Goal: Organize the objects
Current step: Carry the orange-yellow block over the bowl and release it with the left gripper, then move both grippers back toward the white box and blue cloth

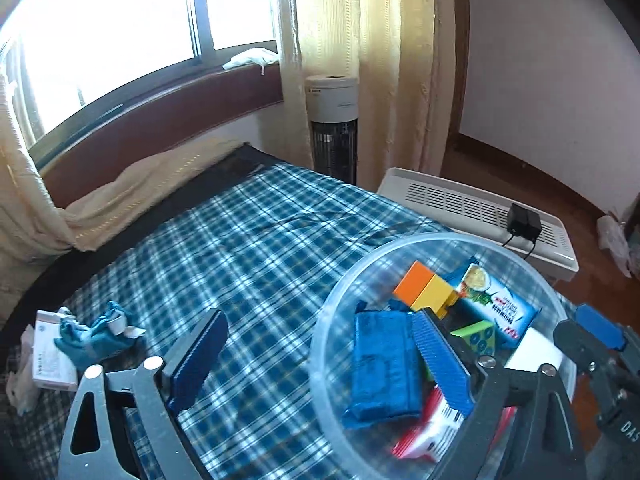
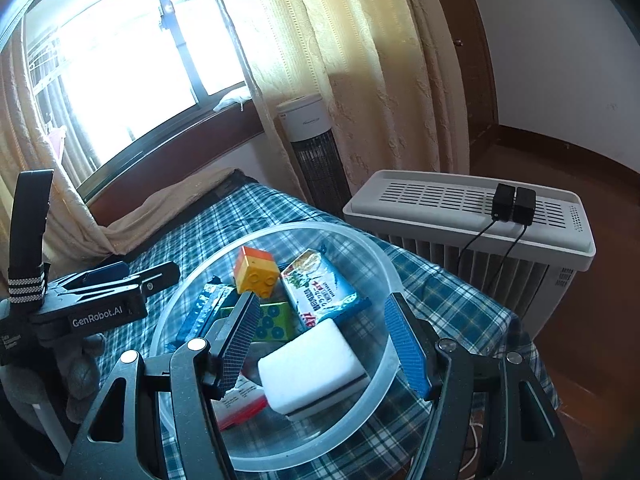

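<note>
Half the checked cloth [image 1: 248,248] bare, bowl [image 2: 384,264] at edge

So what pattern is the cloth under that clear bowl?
The cloth is a blue and white plaid check, clearest in the left wrist view.

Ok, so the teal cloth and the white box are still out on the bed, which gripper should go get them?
Probably the left gripper: it's open and empty, and the teal cloth and white box lie on its side. The right gripper hangs over the clear bowl.
</note>
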`<state>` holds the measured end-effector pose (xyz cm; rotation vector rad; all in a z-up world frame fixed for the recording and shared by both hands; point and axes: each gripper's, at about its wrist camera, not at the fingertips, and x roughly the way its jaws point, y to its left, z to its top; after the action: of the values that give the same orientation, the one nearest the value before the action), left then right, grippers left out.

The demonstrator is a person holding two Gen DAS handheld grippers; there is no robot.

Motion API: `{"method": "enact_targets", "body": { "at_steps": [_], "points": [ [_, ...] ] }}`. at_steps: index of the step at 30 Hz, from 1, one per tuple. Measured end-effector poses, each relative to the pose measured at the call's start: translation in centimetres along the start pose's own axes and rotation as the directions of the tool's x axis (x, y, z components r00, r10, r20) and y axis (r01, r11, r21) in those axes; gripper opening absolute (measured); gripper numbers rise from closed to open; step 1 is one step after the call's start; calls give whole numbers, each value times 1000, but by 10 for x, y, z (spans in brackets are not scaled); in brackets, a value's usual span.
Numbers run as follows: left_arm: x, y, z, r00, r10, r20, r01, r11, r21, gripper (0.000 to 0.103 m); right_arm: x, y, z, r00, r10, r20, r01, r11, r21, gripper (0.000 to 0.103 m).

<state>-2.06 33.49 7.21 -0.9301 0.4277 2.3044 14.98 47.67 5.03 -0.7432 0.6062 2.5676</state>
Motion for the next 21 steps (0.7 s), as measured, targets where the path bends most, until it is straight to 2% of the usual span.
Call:
{"method": "enact_targets", "body": {
  "at_steps": [3,11,21],
  "points": [
    [-4,5,-3,1000,30,0,-30,1000,0,102,-2,6,0,1000,10,1,-10,1000,-6,66],
    [-13,34,-11,997,73,0,-73,996,-56,102,-6,27,-1,999,41,-5,-41,999,-33,66],
    [-23,82,-32,988,152,-25,-154,978,-139,102,-2,64,-11,995,94,-36,-97,992,-79,67]
  ]
}}
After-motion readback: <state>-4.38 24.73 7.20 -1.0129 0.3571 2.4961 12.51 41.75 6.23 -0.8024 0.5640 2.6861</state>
